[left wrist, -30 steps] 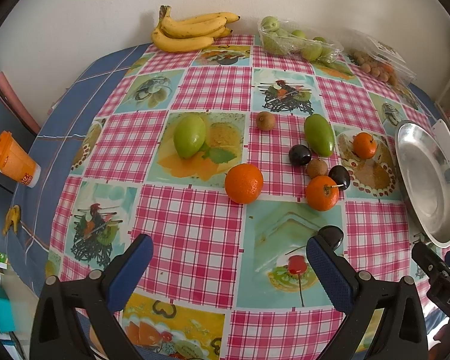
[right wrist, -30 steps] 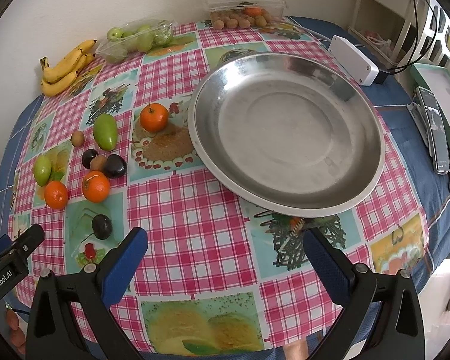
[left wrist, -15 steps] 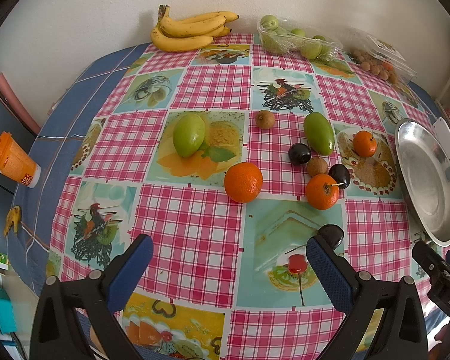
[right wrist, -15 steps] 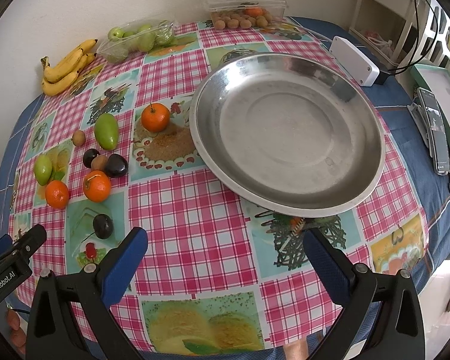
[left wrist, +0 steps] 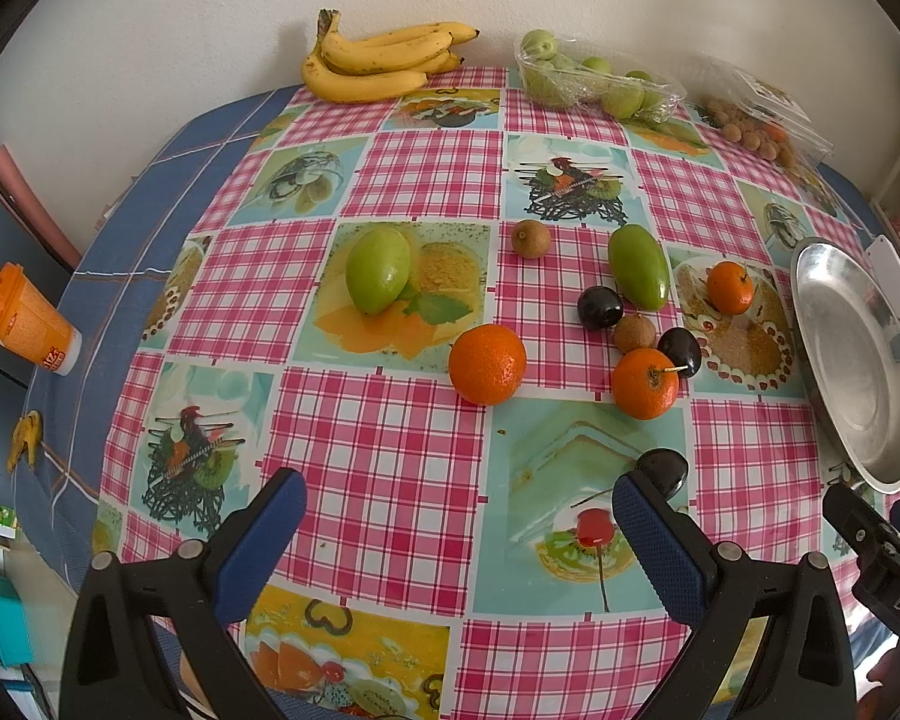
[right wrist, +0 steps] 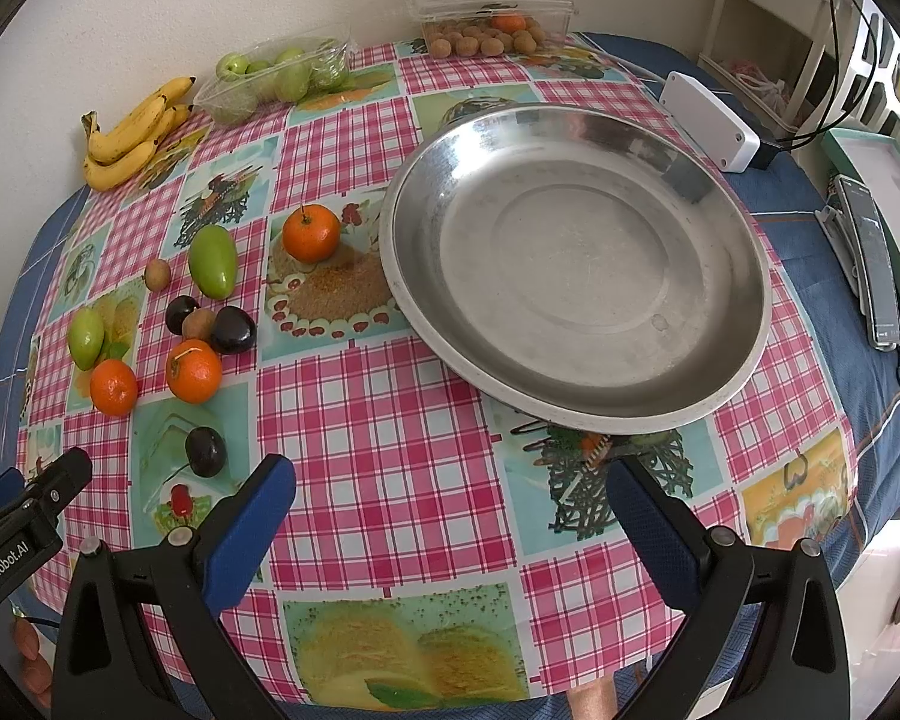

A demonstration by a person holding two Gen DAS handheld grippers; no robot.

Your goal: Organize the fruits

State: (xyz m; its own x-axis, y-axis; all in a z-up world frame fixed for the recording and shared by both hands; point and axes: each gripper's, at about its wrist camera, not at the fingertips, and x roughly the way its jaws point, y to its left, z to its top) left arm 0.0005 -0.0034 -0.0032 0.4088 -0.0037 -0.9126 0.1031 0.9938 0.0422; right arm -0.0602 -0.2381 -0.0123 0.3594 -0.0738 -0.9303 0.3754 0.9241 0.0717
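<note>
Since a second ago almost nothing has shifted: both views have slid only slightly, and every fruit lies where it lay. Nearest, the left gripper (left wrist: 459, 507) hovers over the near edge of the table (left wrist: 384, 456) with its blue fingers spread wide and nothing between them; the right gripper (right wrist: 450, 495) hangs likewise, fingers apart and empty, just short of the steel pan (right wrist: 576, 264). Beside the left gripper's right finger lies a dark plum (left wrist: 663, 471). Farther in, a large orange (left wrist: 487, 364) sits near the middle of the cloth, and to its right a stemmed orange (left wrist: 645, 383) touches a second dark plum (left wrist: 680, 350) and sits just beside a small brown fruit (left wrist: 634, 332), with a third dark plum (left wrist: 599, 308) behind. Beyond these lie a green mango (left wrist: 378, 269) to the left, another green mango (left wrist: 638, 273) to the right, a lone brown fruit (left wrist: 531, 238) between them, and a small orange (left wrist: 729, 287) near the pan's rim. Along the far edge by the wall rest a bunch of bananas (left wrist: 378, 63), a clear tray of green fruits (left wrist: 594, 81) and a clear box of brown fruits (right wrist: 489, 18). An orange cup (left wrist: 27, 327) stands off the table's left edge.
</note>
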